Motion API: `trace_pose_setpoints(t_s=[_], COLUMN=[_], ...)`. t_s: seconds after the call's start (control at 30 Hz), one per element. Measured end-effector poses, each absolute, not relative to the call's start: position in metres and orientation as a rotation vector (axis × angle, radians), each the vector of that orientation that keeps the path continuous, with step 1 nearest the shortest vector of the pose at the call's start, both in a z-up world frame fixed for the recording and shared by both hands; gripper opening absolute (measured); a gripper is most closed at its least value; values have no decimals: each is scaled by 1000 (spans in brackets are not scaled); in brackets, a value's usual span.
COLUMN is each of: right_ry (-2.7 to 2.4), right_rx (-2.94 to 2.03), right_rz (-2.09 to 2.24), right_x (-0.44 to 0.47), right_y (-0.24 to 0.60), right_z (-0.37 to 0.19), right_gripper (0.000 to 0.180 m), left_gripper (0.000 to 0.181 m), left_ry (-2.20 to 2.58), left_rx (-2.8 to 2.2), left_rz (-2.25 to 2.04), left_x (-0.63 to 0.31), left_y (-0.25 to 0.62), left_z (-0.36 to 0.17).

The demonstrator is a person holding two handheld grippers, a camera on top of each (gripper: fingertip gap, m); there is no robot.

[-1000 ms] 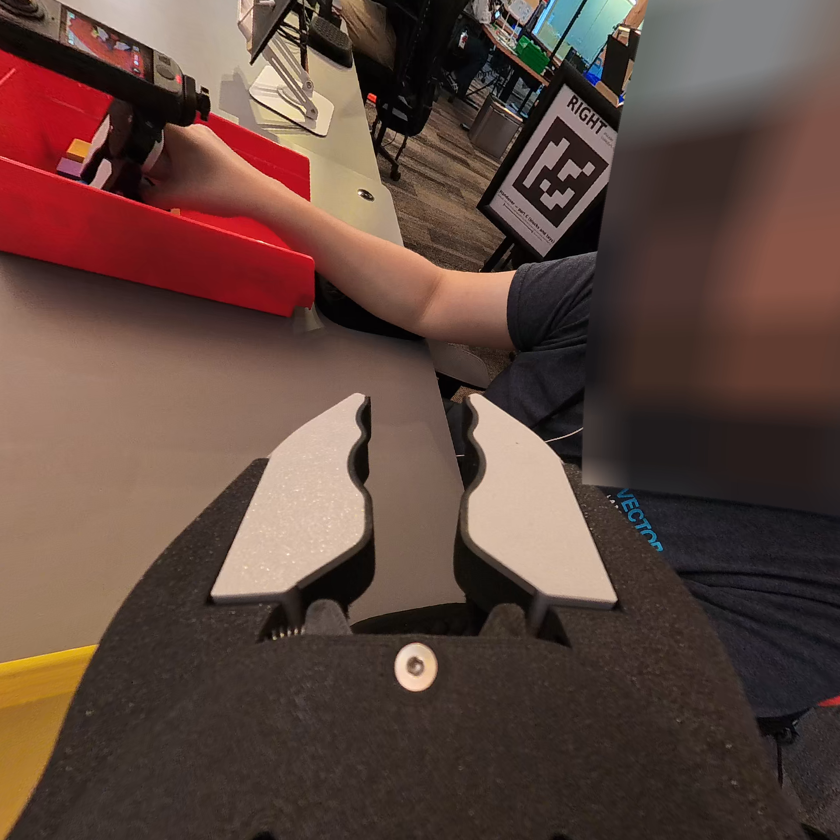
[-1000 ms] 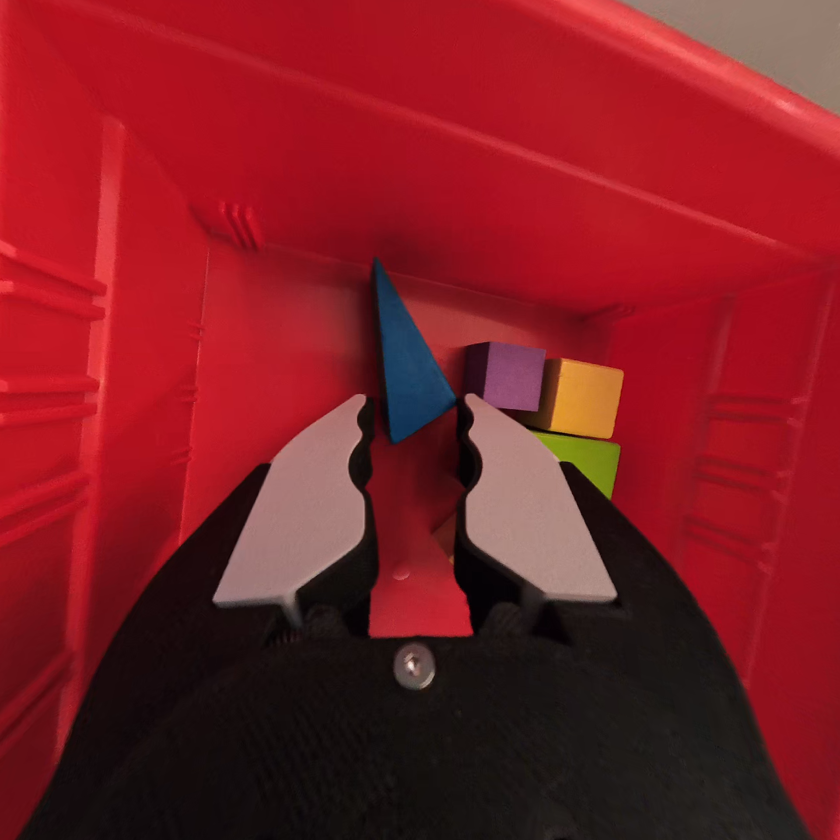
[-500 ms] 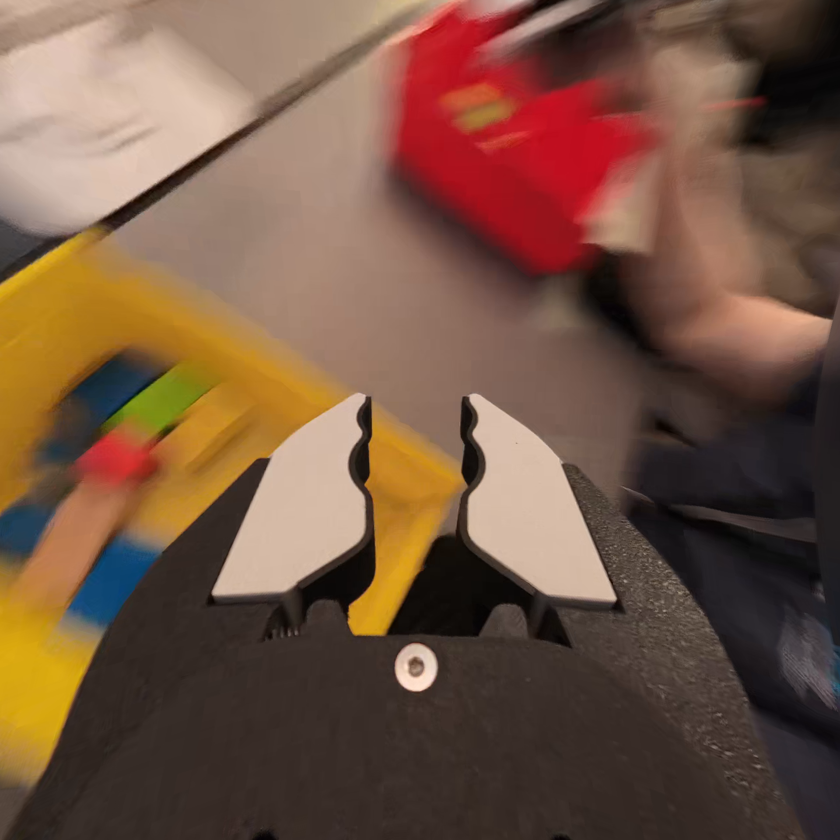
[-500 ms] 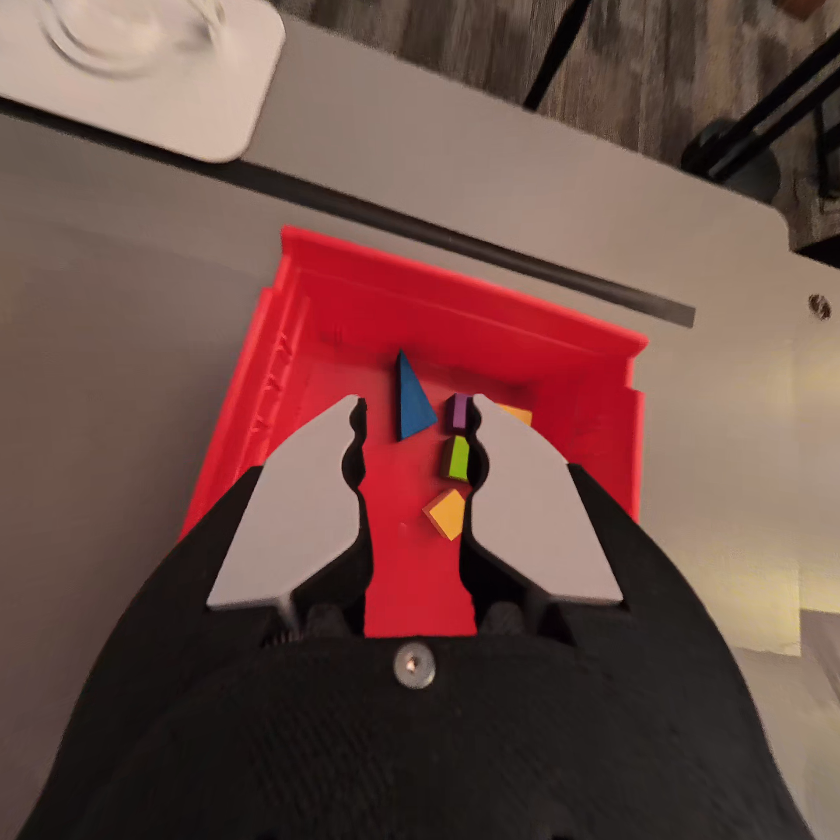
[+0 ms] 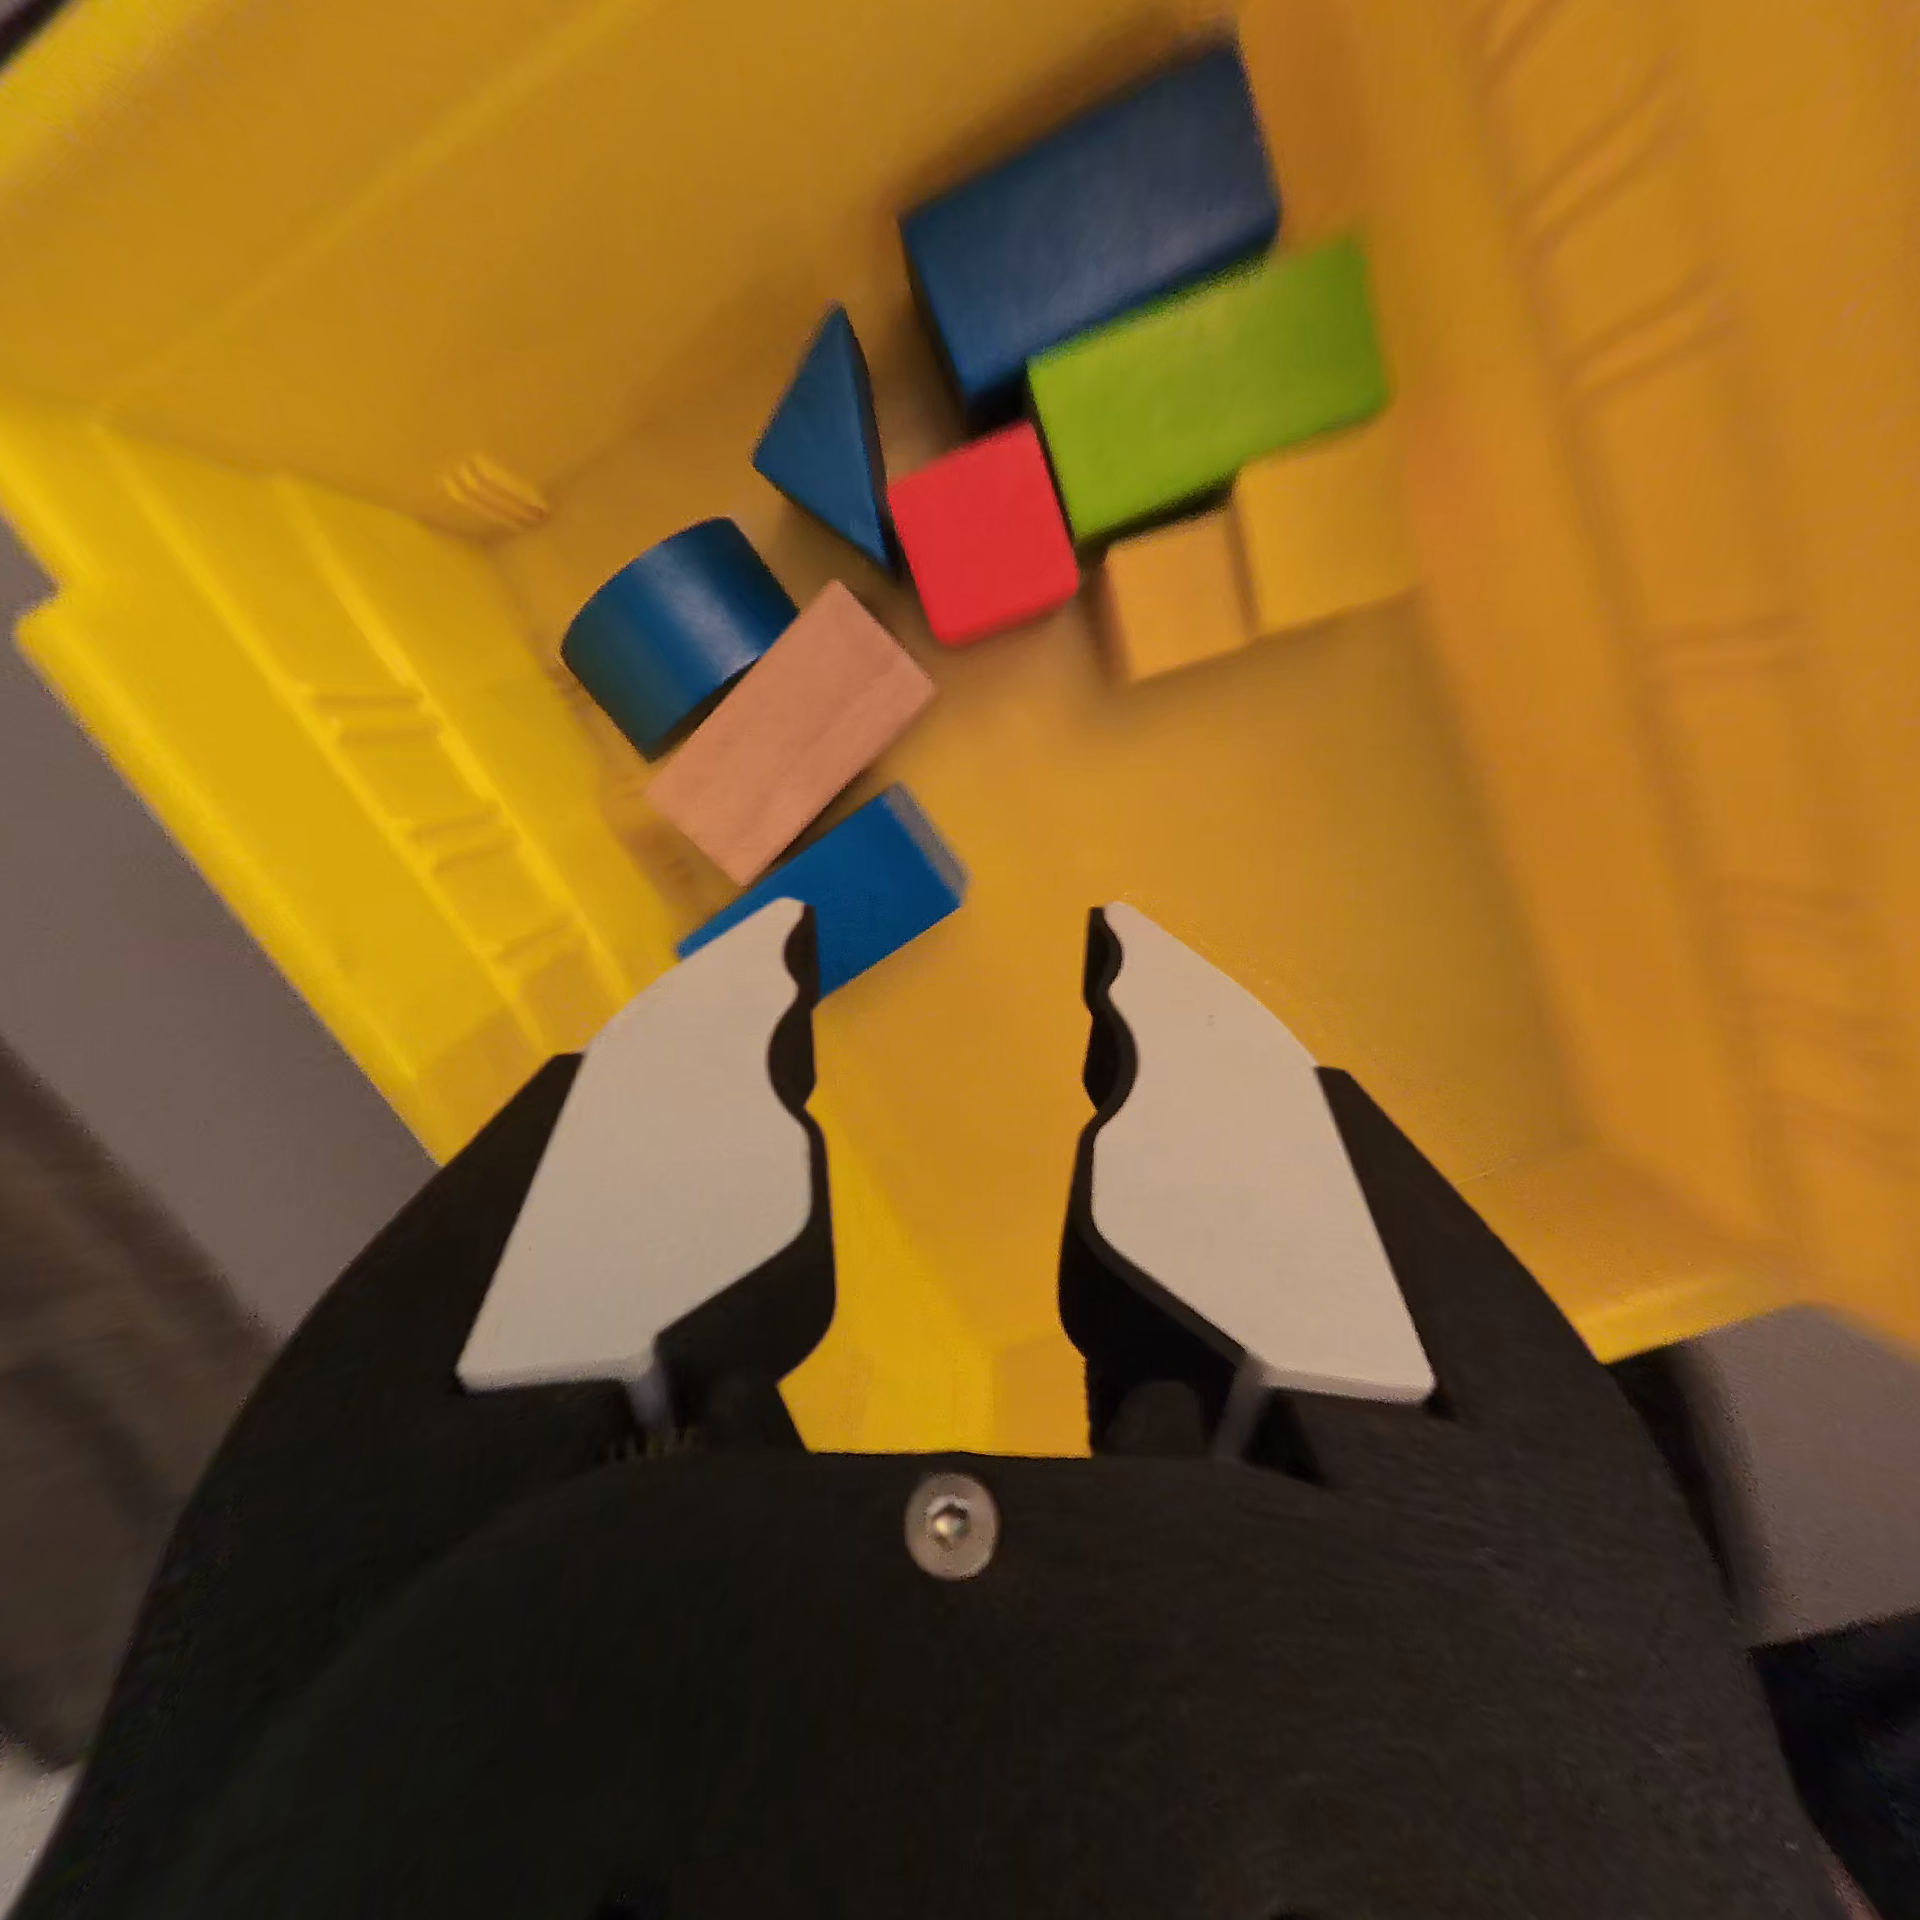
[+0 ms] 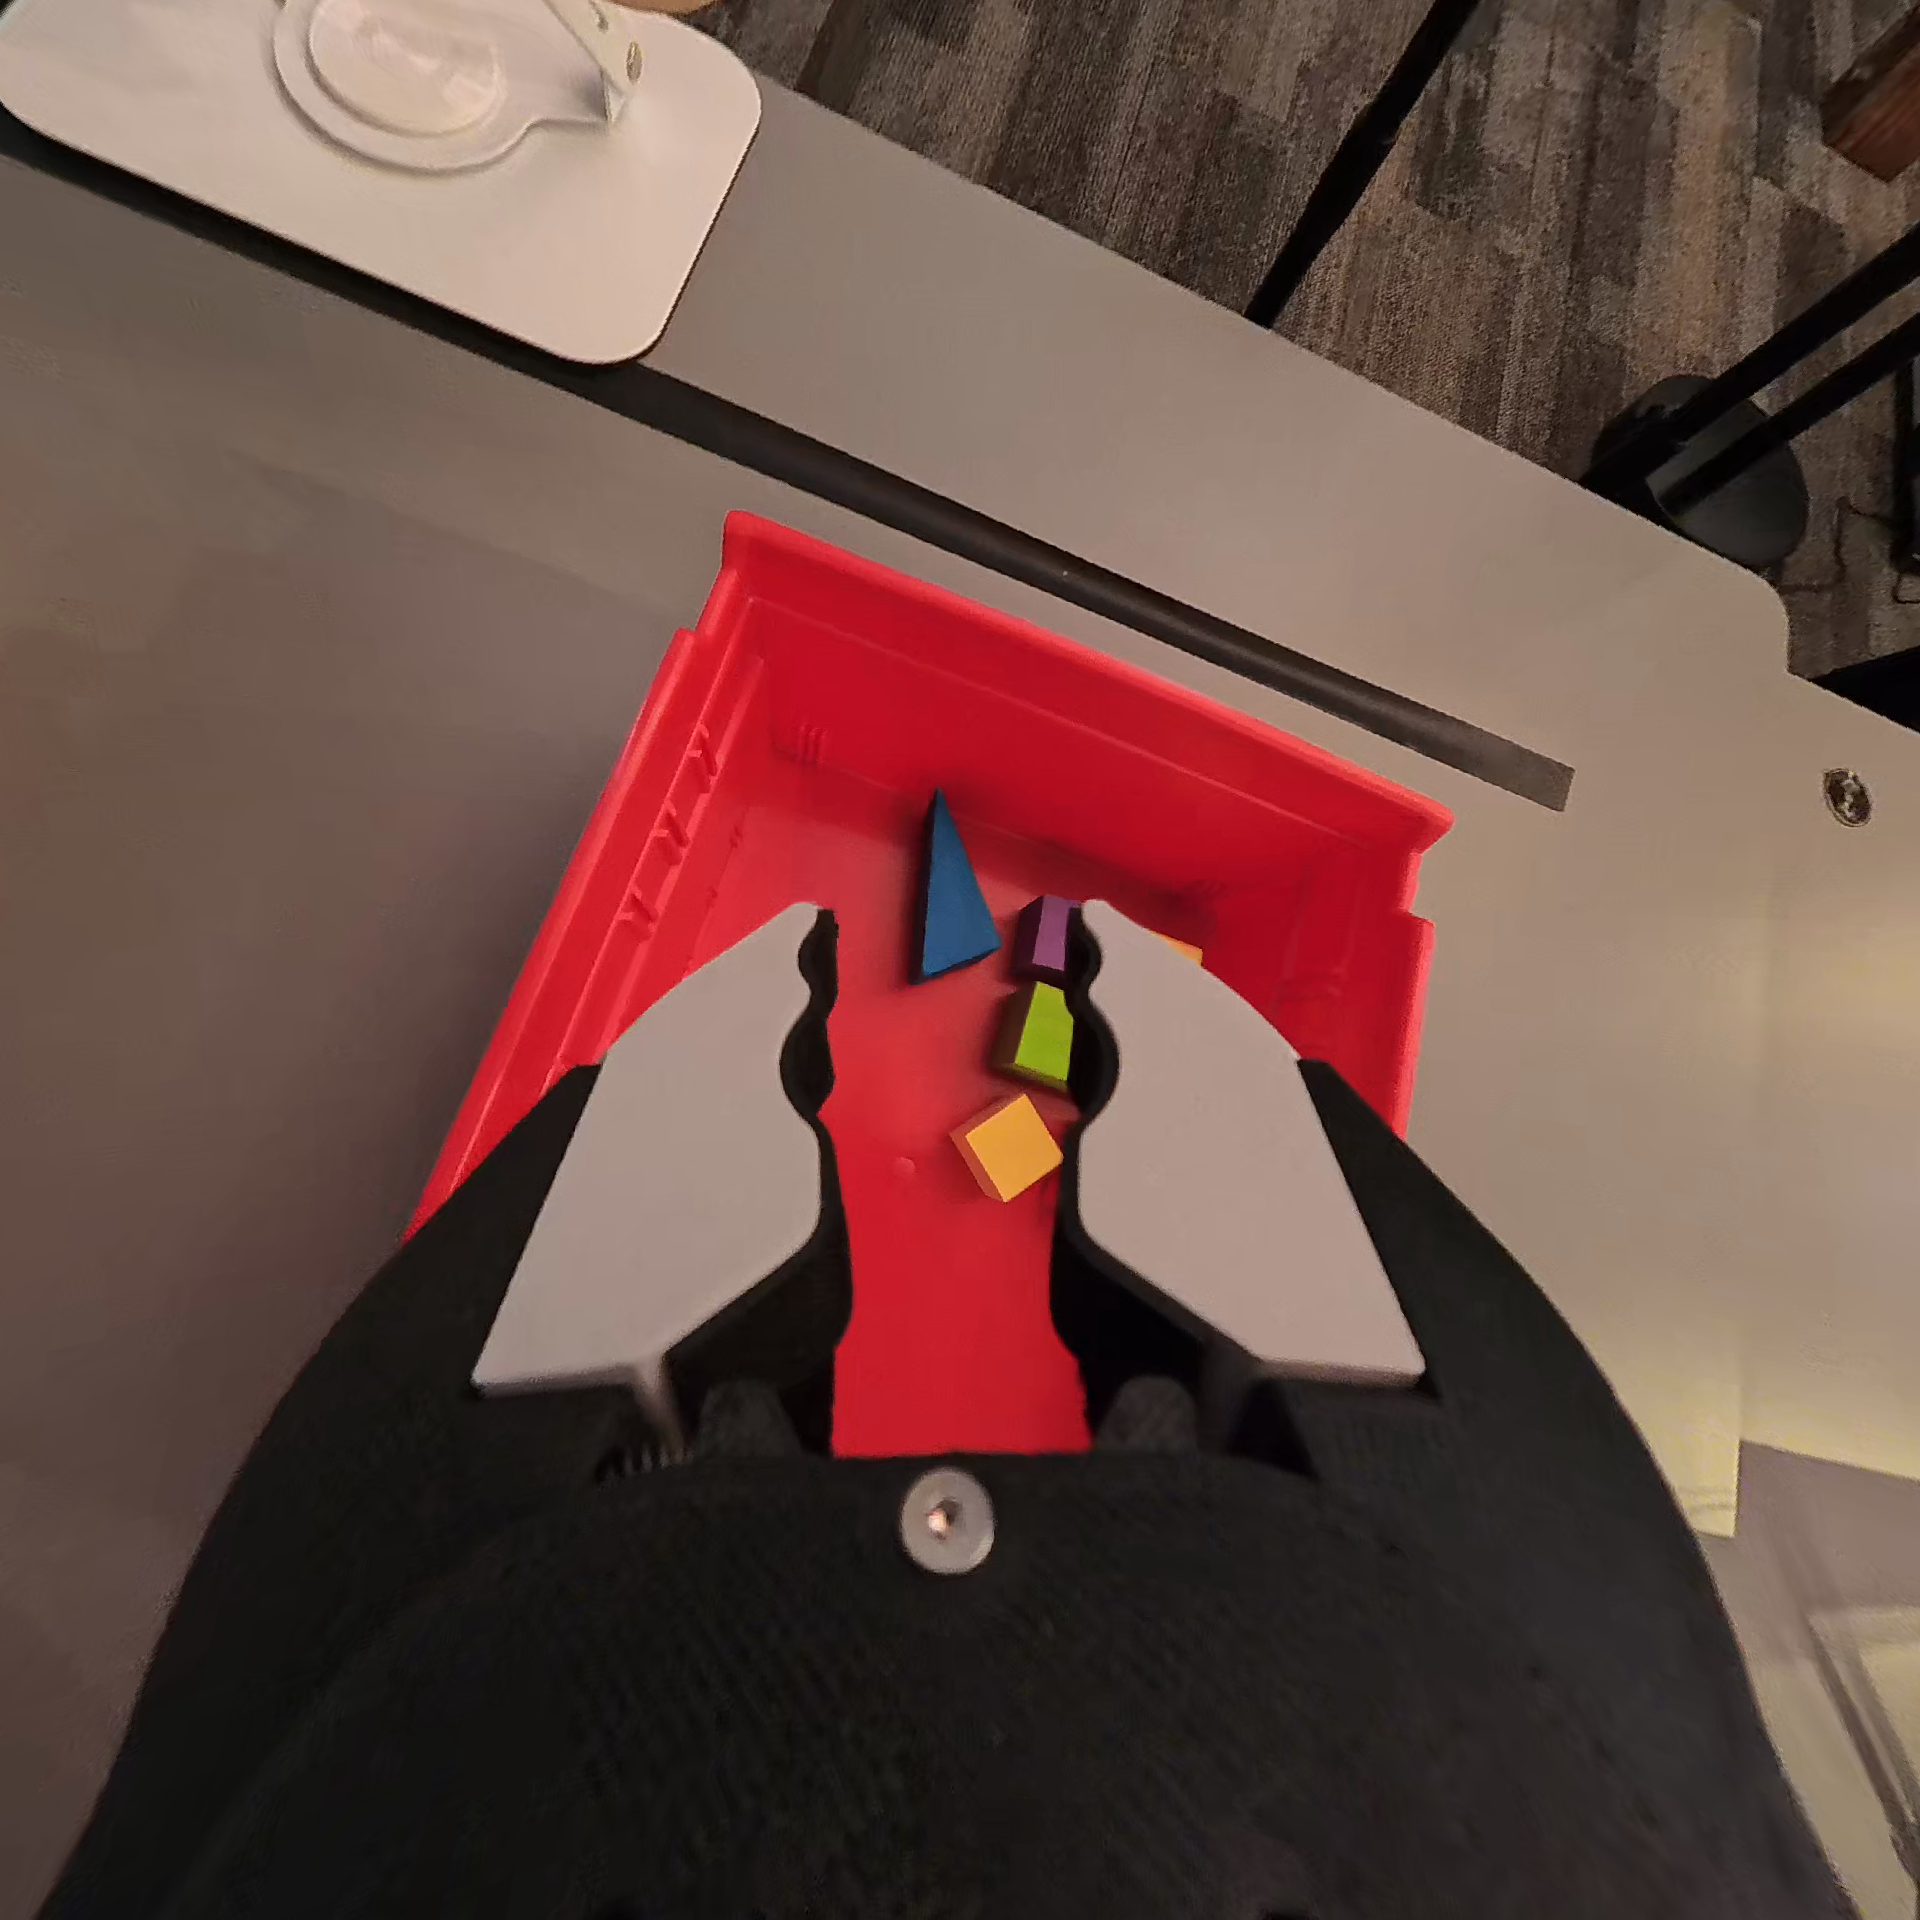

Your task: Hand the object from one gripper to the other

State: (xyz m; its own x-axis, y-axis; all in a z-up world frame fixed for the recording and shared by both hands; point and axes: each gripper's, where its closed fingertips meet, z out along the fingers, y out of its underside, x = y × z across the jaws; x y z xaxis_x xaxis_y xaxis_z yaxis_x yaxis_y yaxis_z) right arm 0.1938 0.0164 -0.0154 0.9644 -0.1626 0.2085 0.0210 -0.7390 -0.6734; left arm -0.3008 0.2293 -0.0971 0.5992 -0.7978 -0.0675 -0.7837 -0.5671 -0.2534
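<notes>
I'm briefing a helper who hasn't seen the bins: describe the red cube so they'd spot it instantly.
Look in the yellow bin, among the blocks at its far end. The red cube sits between the blue triangular wedge and the green rectangular block. It is the only red piece there.

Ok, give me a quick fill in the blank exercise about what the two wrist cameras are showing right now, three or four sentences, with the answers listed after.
1. The left gripper hangs open over a bin coloured ____.
2. The right gripper is open above the red bin and holds ____.
3. In the red bin, the flat triangular block is coloured ____.
4. In the left wrist view, the red cube touches a long block coloured ____.

Missing words: yellow; nothing; blue; green
</notes>
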Motion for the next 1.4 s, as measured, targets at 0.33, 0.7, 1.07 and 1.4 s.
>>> trace_pose_setpoints(t_s=[0.33,0.7,1.07,1.4], right_ry=[2,-36,-70,-99], right_rx=[-2433,-2459,-2489,-2518], right_rz=[-374,-375,-374,-395], right_x=[186,183,179,176], right_y=[22,24,26,28], right_z=[-27,-33,-40,-47], right_gripper=[43,43,43,43], left_gripper=[58,57,55,59], left_ry=[1524,1496,1485,1563], left_rx=[-2492,-2551,-2595,-2583], left_rz=[177,273,295,273], left_x=[-317,-319,-323,-321], left_y=[233,240,235,224], left_z=[-117,-130,-132,-132])
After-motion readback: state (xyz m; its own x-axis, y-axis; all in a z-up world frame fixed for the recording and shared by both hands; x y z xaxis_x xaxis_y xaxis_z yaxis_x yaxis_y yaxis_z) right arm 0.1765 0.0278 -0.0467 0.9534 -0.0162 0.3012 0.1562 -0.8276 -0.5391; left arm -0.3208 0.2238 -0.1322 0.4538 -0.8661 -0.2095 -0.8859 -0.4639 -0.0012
